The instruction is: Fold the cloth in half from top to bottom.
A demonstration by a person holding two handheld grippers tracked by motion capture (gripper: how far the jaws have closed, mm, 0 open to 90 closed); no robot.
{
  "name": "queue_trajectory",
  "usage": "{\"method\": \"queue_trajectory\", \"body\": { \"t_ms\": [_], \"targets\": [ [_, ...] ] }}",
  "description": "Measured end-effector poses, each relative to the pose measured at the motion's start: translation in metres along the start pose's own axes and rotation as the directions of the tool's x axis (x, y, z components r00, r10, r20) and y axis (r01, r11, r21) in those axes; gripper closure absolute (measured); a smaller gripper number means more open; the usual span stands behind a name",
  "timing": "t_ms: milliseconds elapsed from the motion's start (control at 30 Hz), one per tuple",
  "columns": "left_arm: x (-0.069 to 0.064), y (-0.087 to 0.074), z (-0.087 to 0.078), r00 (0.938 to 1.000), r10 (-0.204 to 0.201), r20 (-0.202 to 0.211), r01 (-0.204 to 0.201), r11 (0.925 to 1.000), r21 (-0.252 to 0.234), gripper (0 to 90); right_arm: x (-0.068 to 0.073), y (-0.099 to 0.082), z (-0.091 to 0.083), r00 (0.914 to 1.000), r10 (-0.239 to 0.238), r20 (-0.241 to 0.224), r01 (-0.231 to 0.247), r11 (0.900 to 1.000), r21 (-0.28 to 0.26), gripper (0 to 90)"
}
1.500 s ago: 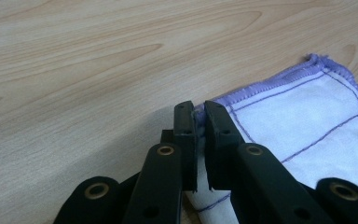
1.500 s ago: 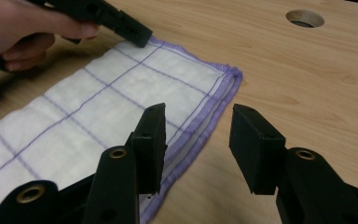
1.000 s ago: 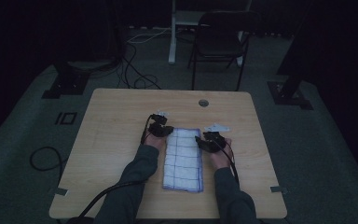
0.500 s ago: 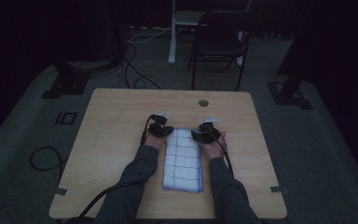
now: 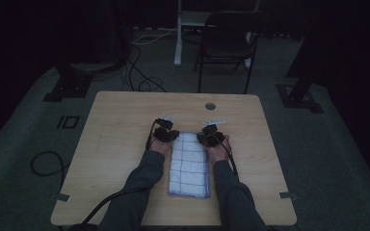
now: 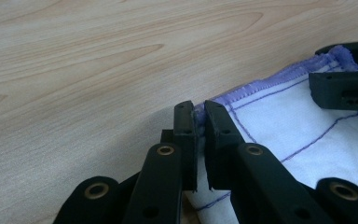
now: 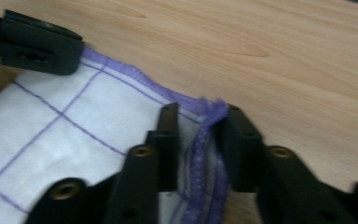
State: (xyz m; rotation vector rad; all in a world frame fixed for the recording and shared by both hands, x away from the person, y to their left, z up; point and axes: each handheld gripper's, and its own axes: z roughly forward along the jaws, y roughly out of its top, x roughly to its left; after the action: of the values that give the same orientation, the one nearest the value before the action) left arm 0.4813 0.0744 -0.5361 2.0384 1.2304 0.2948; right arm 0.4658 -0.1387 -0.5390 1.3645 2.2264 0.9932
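Note:
A folded white cloth (image 5: pixel 190 163) with purple grid lines lies on the wooden table (image 5: pixel 120 139). My left gripper (image 5: pixel 165 131) is at its far left corner. In the left gripper view that gripper (image 6: pixel 199 109) is shut on the cloth's (image 6: pixel 284 116) stitched corner. My right gripper (image 5: pixel 211 134) is at the far right corner. Its jaws have just been closing, and in the right gripper view the right gripper (image 7: pixel 198 112) squeezes the purple hem of the cloth (image 7: pixel 74 126) into a raised ridge between its pads. Each gripper view also shows the other gripper's jaws (image 6: pixel 345 88) (image 7: pixel 32 42) across the cloth.
A round cable hole (image 5: pixel 210 105) sits near the table's far edge. A dark chair (image 5: pixel 226 43) stands beyond the table. Cables (image 5: pixel 43 163) trail over the floor at the left. Bare wood lies on both sides of the cloth.
My right hand has slid along the cloth's right edge to its far right corner, away from the person. The left hand has kept still.

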Motion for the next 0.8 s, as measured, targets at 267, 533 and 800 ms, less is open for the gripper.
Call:
{"method": "queue_trajectory", "body": {
  "t_ms": [267, 533, 800],
  "targets": [
    [0.001, 0.002, -0.002, 1.0000, -0.001, 0.004, 0.001, 0.9999, -0.012, 86.3, -0.006, 0.002, 0.001, 0.9978, 0.052, -0.041, -0.052, 0.9986, 0.001, 83.1],
    [-0.001, 0.013, -0.013, 0.9999, 0.010, 0.010, -0.009, 0.9981, -0.060, 86.3, -0.011, 0.007, -0.009, 0.9968, 0.055, -0.058, -0.058, 0.9969, -0.053, 83.0],
    [-0.005, 0.020, -0.022, 0.9997, 0.019, 0.013, -0.018, 0.9952, -0.096, 86.3, -0.015, 0.013, -0.020, 0.9968, 0.043, -0.068, -0.049, 0.9945, -0.093, 82.9]
  ]
}}
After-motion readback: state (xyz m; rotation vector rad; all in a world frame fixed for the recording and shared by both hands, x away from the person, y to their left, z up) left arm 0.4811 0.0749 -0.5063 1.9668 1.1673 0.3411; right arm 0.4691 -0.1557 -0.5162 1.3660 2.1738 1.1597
